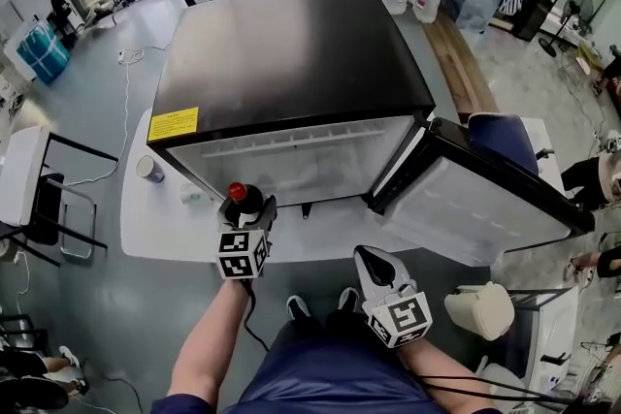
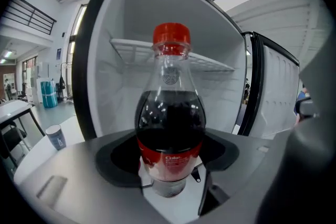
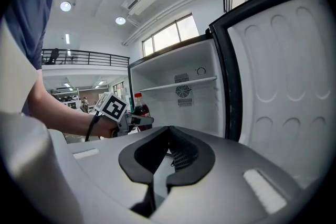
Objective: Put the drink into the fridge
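My left gripper is clamped on a clear plastic cola bottle (red cap, red label, dark liquid). The bottle stands upright at the near left of the open black fridge, before its smooth white interior and wire shelf. My right gripper has its jaws together on nothing, near the swung door.

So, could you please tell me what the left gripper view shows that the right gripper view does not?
Only the left gripper view: the paper cup left of the fridge. Only the right gripper view: the right gripper, shut and empty, and the person's forearm. Both: the left gripper holding the cola bottle before the open fridge with its shelf.
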Demonstrator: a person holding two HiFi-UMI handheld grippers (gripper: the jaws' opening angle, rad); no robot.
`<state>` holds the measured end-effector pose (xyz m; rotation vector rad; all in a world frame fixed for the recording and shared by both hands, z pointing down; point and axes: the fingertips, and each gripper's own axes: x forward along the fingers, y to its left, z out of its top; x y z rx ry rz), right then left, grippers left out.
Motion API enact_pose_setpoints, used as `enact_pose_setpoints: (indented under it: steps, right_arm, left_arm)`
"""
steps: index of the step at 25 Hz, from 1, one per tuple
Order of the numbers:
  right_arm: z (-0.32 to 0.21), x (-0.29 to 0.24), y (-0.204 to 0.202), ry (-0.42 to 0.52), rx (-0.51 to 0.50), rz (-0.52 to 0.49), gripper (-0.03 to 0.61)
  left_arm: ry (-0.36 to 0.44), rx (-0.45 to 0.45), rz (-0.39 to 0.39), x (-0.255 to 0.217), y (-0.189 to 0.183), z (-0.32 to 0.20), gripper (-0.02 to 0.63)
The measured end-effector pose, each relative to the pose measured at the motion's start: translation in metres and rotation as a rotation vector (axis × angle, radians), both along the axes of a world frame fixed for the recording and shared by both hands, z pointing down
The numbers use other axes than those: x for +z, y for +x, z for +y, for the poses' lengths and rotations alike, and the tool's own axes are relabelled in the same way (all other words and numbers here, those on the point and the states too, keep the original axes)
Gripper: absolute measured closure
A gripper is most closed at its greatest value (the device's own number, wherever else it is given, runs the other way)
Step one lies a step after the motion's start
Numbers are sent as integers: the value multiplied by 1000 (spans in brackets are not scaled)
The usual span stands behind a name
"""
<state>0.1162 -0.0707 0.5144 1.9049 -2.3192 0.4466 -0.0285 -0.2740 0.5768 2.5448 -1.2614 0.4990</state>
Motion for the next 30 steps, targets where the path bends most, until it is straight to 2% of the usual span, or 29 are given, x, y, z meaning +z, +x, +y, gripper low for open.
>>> enact_pose_setpoints:
  steps: [9, 22, 30]
  right_arm:
    - [11, -3, 12, -19, 100, 18, 572]
    - [16, -3, 20, -48, 143, 51, 572]
    - [13, 4, 21, -51, 145, 34, 572]
  left_arm:
    - [-5, 18, 0, 15, 18, -32, 299]
    - [2, 33, -21, 30, 36, -68, 298]
    - [5, 42, -28, 30, 39, -75, 298]
